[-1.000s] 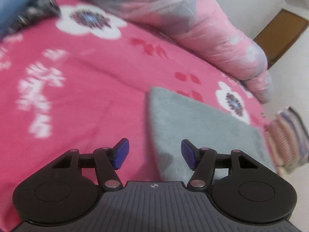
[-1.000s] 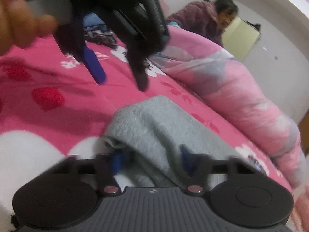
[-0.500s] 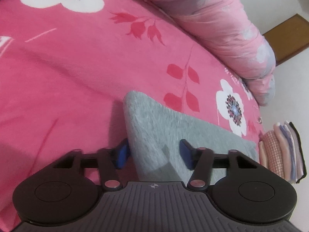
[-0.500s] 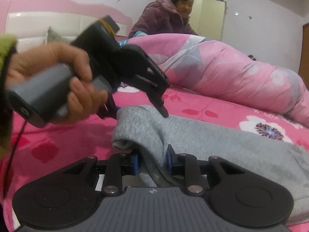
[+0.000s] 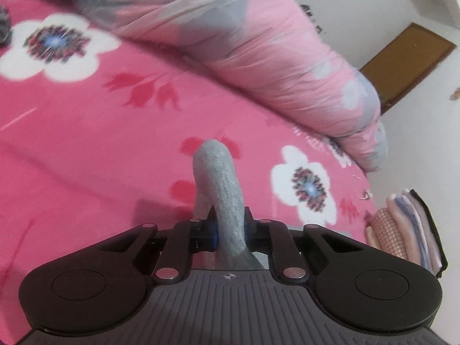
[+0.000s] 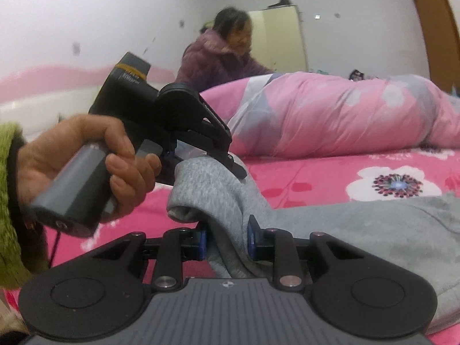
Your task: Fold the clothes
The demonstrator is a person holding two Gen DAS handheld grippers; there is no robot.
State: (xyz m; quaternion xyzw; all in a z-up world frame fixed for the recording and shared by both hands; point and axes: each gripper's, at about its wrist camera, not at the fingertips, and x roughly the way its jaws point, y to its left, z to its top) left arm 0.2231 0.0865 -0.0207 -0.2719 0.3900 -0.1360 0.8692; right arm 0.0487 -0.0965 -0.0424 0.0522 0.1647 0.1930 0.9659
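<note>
My left gripper [image 5: 229,231] is pinched tight on a fold of the gray garment [image 5: 221,189]. The cloth sticks up past the fingers toward 12 o'clock like a little hump. My right gripper [image 6: 226,241] is squeezed on another bunch of the same gray garment [image 6: 359,230], and the rest of it lies flat toward 3 o'clock on the pink flowered blanket [image 6: 316,169]. At 10 o'clock in the right view I see my left hand [image 6: 86,155] around the other tool's handle, its tip on the cloth's raised edge. A rolled pink quilt [image 5: 258,49] lies at 1 o'clock in the left view. A stack of folded cloths [image 5: 402,230] sits at 3 o'clock. A person in a purple coat [image 6: 224,54] leans at 12 o'clock.
</note>
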